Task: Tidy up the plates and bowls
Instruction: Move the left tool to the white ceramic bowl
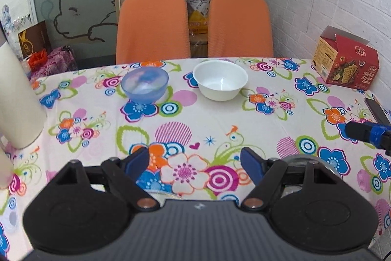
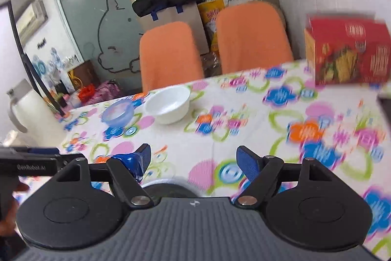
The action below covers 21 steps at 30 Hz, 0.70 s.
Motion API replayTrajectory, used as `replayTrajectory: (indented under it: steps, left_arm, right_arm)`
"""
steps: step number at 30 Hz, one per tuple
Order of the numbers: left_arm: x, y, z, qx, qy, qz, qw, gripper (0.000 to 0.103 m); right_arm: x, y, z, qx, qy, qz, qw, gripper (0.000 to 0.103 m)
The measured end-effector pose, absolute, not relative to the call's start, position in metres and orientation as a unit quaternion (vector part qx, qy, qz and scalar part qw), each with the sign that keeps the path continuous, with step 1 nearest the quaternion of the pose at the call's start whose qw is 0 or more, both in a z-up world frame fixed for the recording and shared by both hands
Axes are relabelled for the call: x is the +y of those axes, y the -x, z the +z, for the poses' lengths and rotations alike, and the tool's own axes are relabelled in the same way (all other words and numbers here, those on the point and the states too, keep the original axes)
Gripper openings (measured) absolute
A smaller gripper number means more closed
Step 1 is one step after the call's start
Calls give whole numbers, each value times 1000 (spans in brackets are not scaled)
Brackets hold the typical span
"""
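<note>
Bowls sit side by side at the far edge of the table (image 1: 220,129): the blue bowl (image 1: 145,84) left, the white bowl (image 1: 220,79) right, near but apart. Your left gripper (image 1: 194,162) and right gripper (image 2: 193,158) both hover low over the cloth with jaws spread wide, holding nothing. Reach forward, straddle one rim squarely, and close gently; nesting one bowl in the other looks sensible. A dark round dish (image 2: 171,186), partly hidden, lies under the right gripper. Keep clear of the red box (image 1: 347,59) and white jug (image 1: 17,99).

red cracker box (image 1: 347,60) | 2 orange chairs (image 1: 152,26) | phone (image 1: 377,110) rt edge
</note>
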<state>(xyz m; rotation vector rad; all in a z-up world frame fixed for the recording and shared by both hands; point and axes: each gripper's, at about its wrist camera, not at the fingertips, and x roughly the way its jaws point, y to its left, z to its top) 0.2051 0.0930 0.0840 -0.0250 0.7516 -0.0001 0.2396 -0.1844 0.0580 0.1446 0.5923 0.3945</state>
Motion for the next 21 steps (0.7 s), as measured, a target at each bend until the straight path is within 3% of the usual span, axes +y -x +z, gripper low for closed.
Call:
replayTrajectory:
  steps: [5,14,21]
  left_arm:
    - [109,-259,99,339,-15,-6,941,77]
    - [111,-381,81,364,-64,-58,927,77]
    - [97,-468,31,434,-78,-106,891,77]
  right_arm:
    - [-160,-271,70,264,16,239,934,63]
    - [-106,-363,26,300,157,294,894,63]
    - [-86,-421,-5,350,145,326,866,63]
